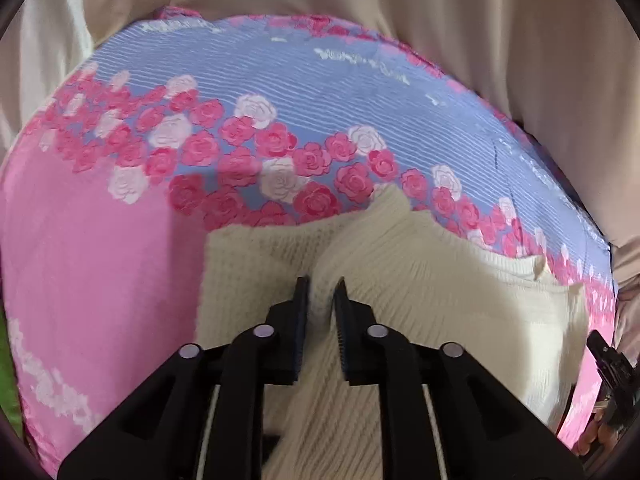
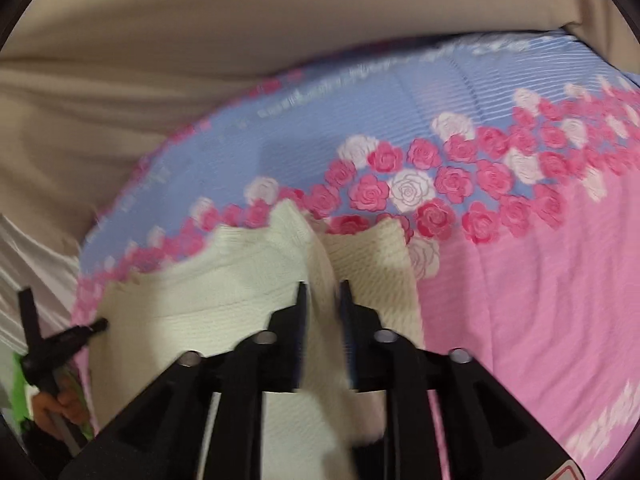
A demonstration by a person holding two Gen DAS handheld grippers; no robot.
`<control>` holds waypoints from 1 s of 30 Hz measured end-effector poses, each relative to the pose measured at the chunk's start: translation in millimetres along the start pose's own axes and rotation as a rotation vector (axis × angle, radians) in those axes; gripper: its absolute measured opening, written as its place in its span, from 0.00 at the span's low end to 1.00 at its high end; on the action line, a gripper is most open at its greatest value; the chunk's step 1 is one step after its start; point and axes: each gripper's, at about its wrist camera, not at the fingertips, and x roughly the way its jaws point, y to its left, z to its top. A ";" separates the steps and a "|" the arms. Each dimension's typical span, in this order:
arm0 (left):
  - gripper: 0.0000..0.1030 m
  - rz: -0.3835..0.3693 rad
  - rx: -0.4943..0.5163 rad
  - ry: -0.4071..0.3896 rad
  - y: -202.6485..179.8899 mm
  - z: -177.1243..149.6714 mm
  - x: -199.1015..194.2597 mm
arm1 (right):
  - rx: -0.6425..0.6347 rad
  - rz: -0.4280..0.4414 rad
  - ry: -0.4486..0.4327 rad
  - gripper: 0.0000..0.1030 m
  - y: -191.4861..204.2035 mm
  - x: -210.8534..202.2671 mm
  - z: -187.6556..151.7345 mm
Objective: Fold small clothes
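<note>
Both the left gripper (image 1: pixel 322 288) and the right gripper (image 2: pixel 323 292) pinch raised ridges of the cream waffle-knit garment (image 1: pixel 420 292), fingers nearly closed, probably to carry one edge over the rose-printed pink and blue bedsheet (image 1: pixel 100 240).

The left gripper (image 1: pixel 322 292) is showing two flat black fingers (image 1: pixel 301 300) with blue ridged pads on the inside. Behind the fingers, four round silver screws (image 1: pixel 262 331) are shining on thick black arms. The right gripper (image 2: pixel 323 296) is looking the same: black, with silver screws (image 2: pixel 385 336). A red and white sticker (image 2: pixel 562 474) is peeking out at its bottom corner. Bare skin-coloured fingers (image 2: pixel 60 404) are showing to its left.
</note>
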 end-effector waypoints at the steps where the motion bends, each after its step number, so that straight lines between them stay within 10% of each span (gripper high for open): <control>1: 0.21 0.012 0.010 -0.017 2.3 -7.1 -9.1 | -0.002 0.002 -0.026 0.34 3.1 -15.1 -11.0; 8: 0.65 0.010 -0.065 -0.012 27.4 -68.6 -44.8 | -0.143 -0.159 0.051 0.48 8.9 -47.3 -89.5; 19: 0.75 0.125 -0.109 0.047 48.2 -132.4 -48.5 | -0.095 -0.141 0.120 0.66 -4.0 -44.6 -151.3; 30: 0.76 0.028 -0.320 0.098 79.4 -151.7 -33.4 | 0.071 -0.070 0.127 0.74 -23.3 -32.8 -143.4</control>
